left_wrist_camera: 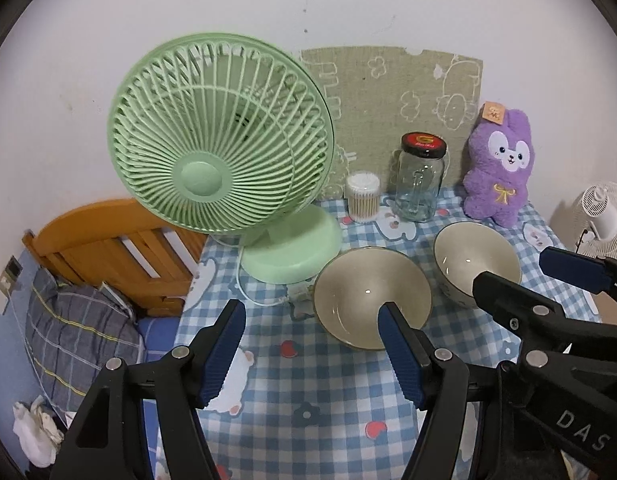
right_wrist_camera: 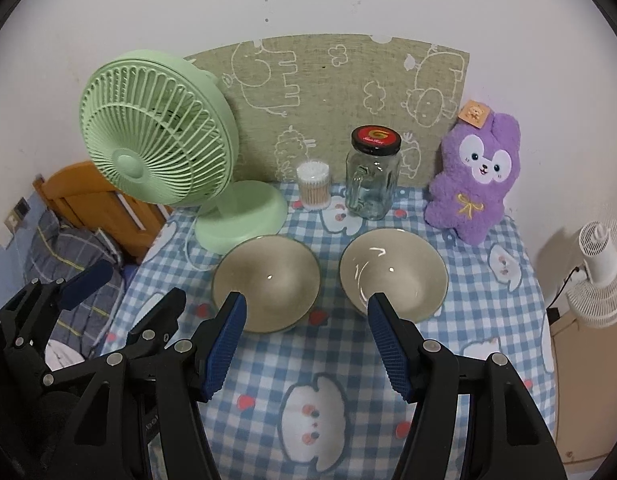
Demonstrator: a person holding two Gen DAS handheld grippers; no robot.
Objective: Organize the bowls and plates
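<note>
2 bowls [right_wrist_camera: 266, 283] [right_wrist_camera: 393, 274] empty | jar [right_wrist_camera: 373, 178] empty | L hand-held gripper [left_wrist_camera: 312, 354] spread | R hand-held gripper [right_wrist_camera: 307, 346] spread

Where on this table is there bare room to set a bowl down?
Free: the checked cloth in front of both bowls, nearest the edge. Crowded: the back row along the wall, fan, swab tub, jar, plush.

Glossy glazed bowls [right_wrist_camera: 265, 282], clear glass jar [right_wrist_camera: 372, 184], fuzzy plush rabbit [right_wrist_camera: 474, 184]
</note>
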